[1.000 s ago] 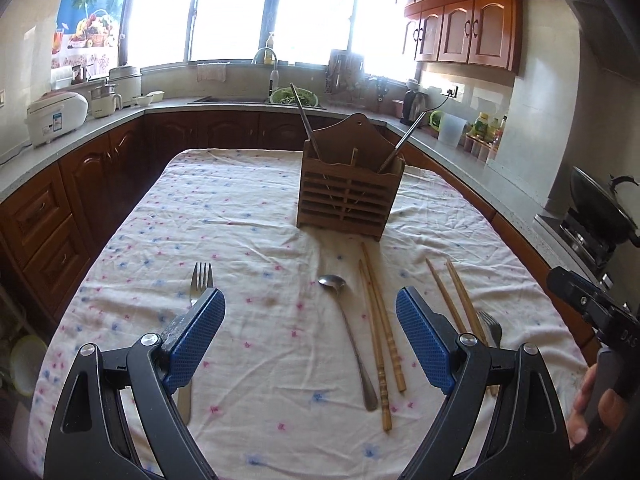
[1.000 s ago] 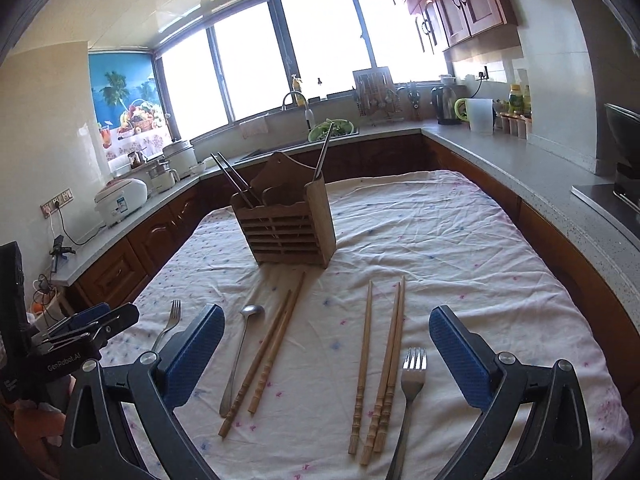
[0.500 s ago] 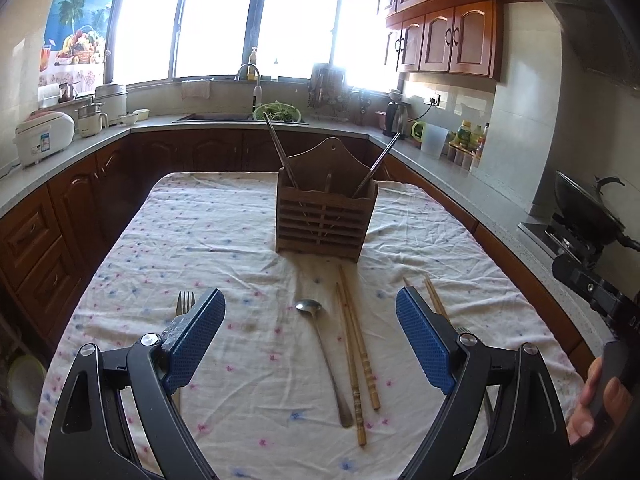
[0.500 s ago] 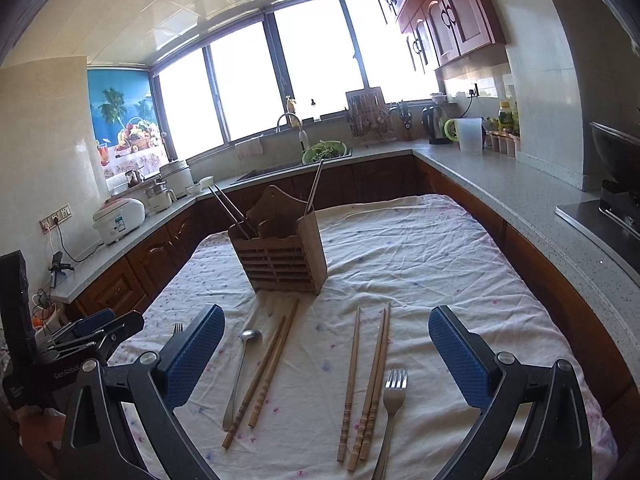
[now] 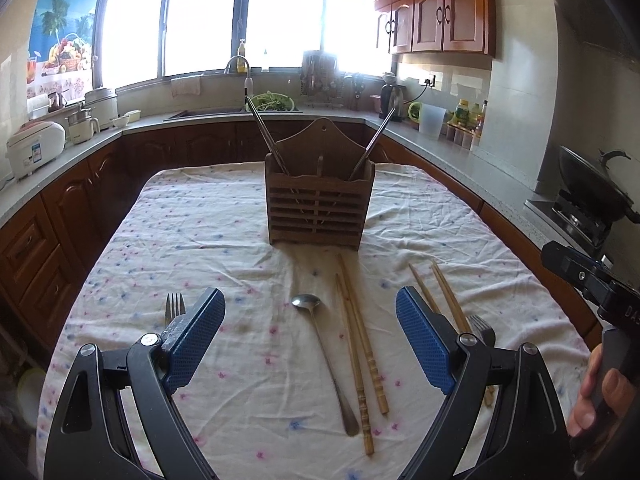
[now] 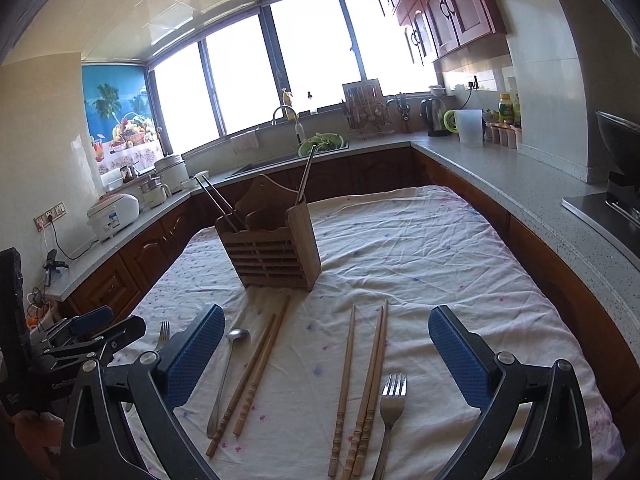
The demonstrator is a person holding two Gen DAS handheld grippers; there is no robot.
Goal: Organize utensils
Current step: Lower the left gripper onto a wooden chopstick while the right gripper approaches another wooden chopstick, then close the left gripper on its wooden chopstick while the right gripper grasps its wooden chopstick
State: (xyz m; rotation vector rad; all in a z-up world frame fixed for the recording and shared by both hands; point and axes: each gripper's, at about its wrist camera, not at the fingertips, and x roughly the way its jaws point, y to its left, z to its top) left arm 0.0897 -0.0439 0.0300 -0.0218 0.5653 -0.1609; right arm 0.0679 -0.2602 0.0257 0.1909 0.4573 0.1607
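in front of the wooden caddy (image 5: 320,204), which stands upright on the flowered tablecloth (image 5: 200,232), the loose utensils lie flat in a row: a fork (image 5: 175,307) off to its left, a spoon (image 5: 320,344) and a pair of chopsticks (image 5: 358,344) straight before it, then more chopsticks (image 6: 366,392) and a second fork (image 6: 390,404) to its right. metal chopsticks already lean inside the caddy.

likely trouble: these thin pieces sit flush on wrinkled cloth, so a pinch may snag fabric or skid off a handle, and paired sticks touching each other could split so only one comes up. the caddy looks light; a utensil jabbed against its rim could tip or shove it.

the left gripper (image 5: 310,336) hangs above the cloth with jaws spread wide, clasping nothing and touching nothing. the right gripper (image 6: 326,354) is likewise spread wide and empty, hovering over the chopsticks on the caddy's right.
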